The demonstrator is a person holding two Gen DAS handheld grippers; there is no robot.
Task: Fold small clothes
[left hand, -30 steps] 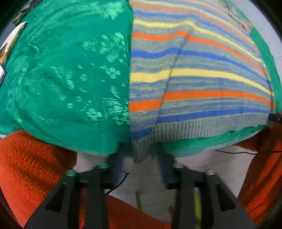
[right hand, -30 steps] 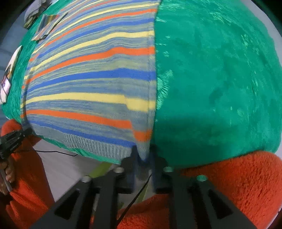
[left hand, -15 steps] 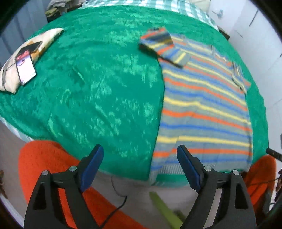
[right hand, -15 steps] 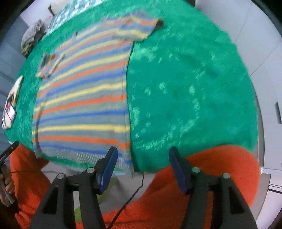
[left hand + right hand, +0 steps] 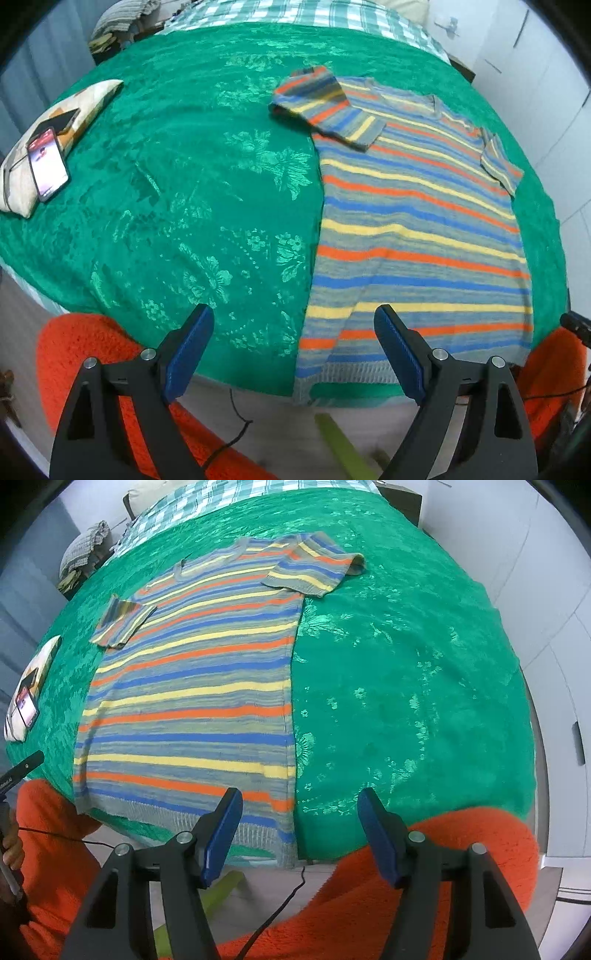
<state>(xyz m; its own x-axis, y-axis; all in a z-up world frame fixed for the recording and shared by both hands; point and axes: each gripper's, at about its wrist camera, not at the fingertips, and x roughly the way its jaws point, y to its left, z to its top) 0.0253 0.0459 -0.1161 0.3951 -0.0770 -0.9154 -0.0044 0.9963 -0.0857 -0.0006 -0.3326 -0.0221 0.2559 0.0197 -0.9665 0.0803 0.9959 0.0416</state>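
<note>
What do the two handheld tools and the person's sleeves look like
Both the left tool and the right tool have black angular arms with silver bolts and ribbed blue pads. The sleeves are fuzzy orange fleece. A thin black cable trails below.

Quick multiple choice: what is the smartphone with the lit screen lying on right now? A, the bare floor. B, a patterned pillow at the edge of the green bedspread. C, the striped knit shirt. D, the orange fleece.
B: in the left wrist view the smartphone rests on top of the patterned pillow at the edge of the green bedspread, well away from the striped knit shirt.
</note>
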